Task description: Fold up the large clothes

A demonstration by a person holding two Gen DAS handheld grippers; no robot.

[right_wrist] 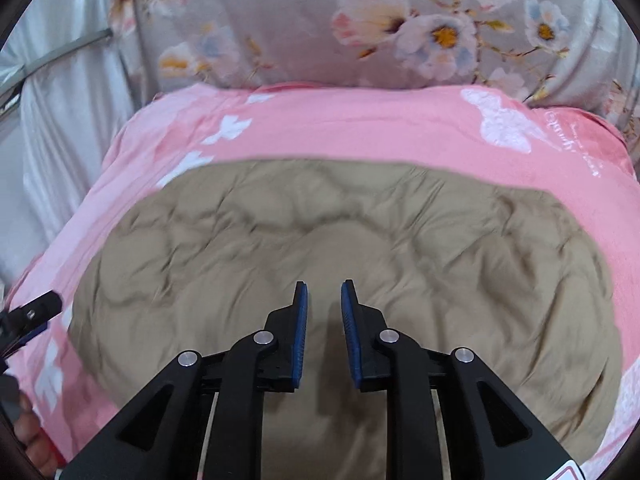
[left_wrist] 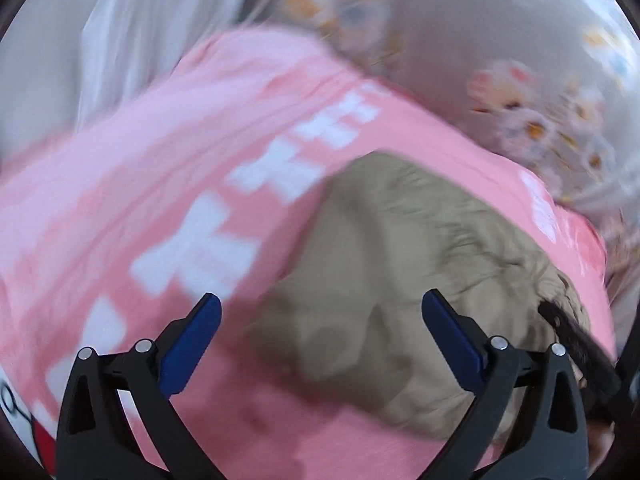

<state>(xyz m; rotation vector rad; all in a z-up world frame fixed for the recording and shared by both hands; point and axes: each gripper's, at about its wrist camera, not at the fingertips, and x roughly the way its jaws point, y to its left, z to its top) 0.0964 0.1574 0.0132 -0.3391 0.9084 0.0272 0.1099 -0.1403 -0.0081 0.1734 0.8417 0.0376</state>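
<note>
A tan quilted padded garment [right_wrist: 340, 240] lies spread on a pink bedspread [right_wrist: 360, 132] with white patterns. It also shows in the left wrist view [left_wrist: 400, 260], which is blurred. My right gripper [right_wrist: 324, 292] hovers just above the garment's near middle, its jaws a narrow gap apart and holding nothing. My left gripper [left_wrist: 320, 308] is wide open and empty over the garment's left edge, where tan meets the pink bedspread [left_wrist: 160, 160]. The left gripper's tip also shows at the left edge of the right wrist view [right_wrist: 36, 312].
A grey floral pillow or duvet [right_wrist: 380, 28] lies along the far side of the bed. Silvery-white curtain fabric [right_wrist: 60, 120] hangs at the left. The floral fabric [left_wrist: 520, 80] sits at upper right in the left wrist view.
</note>
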